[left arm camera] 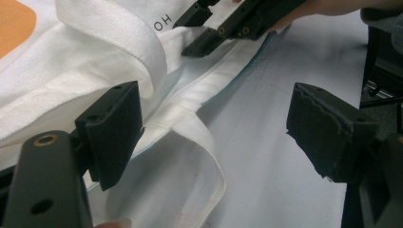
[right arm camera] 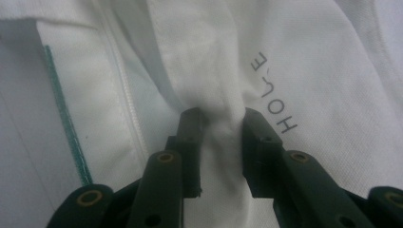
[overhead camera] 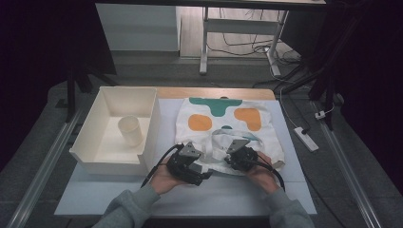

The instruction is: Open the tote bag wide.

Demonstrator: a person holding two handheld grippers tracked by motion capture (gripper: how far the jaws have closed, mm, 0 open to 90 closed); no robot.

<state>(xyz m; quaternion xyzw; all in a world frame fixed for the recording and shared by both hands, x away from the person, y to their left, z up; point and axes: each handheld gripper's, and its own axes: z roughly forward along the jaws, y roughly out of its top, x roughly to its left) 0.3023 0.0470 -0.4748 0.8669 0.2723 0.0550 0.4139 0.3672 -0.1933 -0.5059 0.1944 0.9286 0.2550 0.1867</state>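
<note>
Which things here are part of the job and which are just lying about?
In the job:
tote bag
bag strap, pinched in the right gripper
left gripper, jaws open beside the other strap

Lying about:
cup
bin
power strip

In the left gripper view, the left tongs [left arm camera: 209, 137] stand wide apart, and a white strap [left arm camera: 199, 128] of the white cloth bag [left arm camera: 71, 71] loops across the pale table [left arm camera: 285, 180] between the jaws, close beside the left-hand jaw and well apart from the other. An orange patch [left arm camera: 14, 23] shows at the bag's upper left corner. Farther off, the right tongs [left arm camera: 209, 28], held by a hand [left arm camera: 328, 7], press down on the bag's fabric near printed dark letters [left arm camera: 161, 21].
</note>
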